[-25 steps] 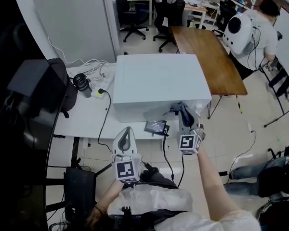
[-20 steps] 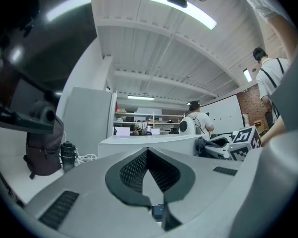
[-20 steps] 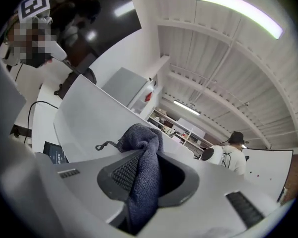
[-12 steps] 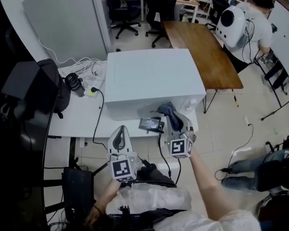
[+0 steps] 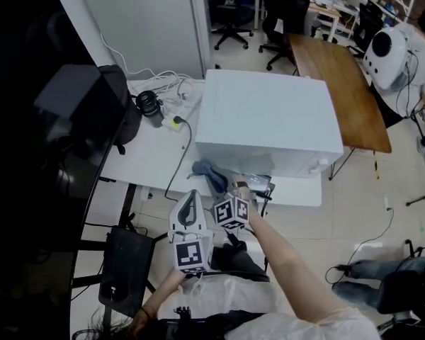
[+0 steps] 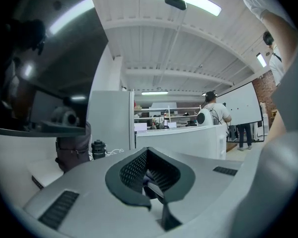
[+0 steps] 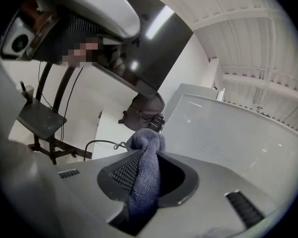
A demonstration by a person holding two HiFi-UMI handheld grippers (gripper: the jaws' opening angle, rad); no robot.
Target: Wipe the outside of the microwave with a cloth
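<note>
Head view — cloth (image 5: 205,170), likely in tool (image 5: 218,187)

A white worktop (image 5: 138,168) carries a black fabric bag (image 5: 120,112) at its left end, a short black cylindrical lens (image 5: 150,103) just beside the bag, and a tangle of white cables (image 5: 171,83) behind. A black cable (image 5: 177,158) runs from a yellow-green plug (image 5: 173,124) over the front edge. Behind stands a tall grey panel (image 5: 149,20). To the right are a long brown wooden table (image 5: 340,83) and black office chairs (image 5: 230,9).
</note>
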